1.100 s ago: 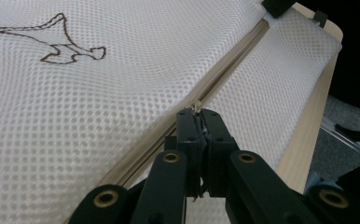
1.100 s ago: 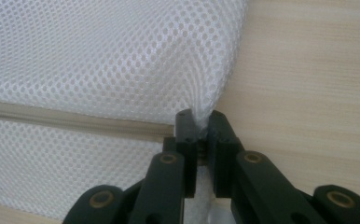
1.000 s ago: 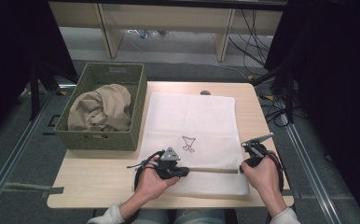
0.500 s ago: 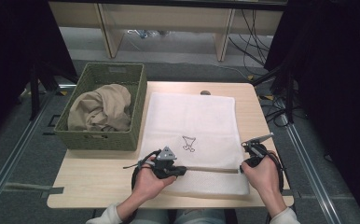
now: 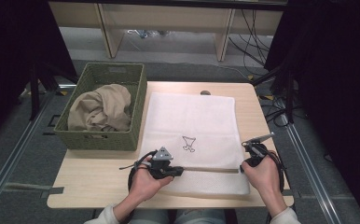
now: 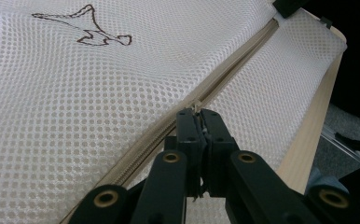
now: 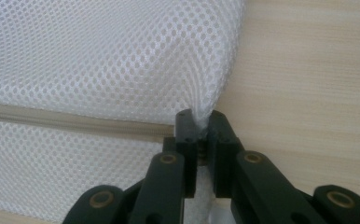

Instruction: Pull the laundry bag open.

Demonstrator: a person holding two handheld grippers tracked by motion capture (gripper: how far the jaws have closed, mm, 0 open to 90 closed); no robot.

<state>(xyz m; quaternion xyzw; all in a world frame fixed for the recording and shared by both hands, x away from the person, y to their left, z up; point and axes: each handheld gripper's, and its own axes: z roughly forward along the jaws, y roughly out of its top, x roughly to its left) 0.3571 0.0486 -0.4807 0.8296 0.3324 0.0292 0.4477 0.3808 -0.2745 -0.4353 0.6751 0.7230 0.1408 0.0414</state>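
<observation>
The zipper (image 5: 206,170) of the white mesh laundry bag (image 5: 192,126) runs 9-to-3 along the bag's near edge, the left gripper (image 5: 172,171) clamped on its pull at the 9 end, the right gripper (image 5: 244,164) pinching the bag's corner at 3.

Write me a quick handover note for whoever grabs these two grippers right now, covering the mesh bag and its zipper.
Left gripper: shut on the zipper pull of the white mesh bag, near the zipper's left end.
Right gripper: shut on the bag's right edge, at the zipper line, holding it taut.
Bag lies flat on the table; the basket of beige cloth sits to its left.
Done: both grips set.
Left: probably run the pull along the zipper; whether it is opening or closing, I cannot tell.
</observation>
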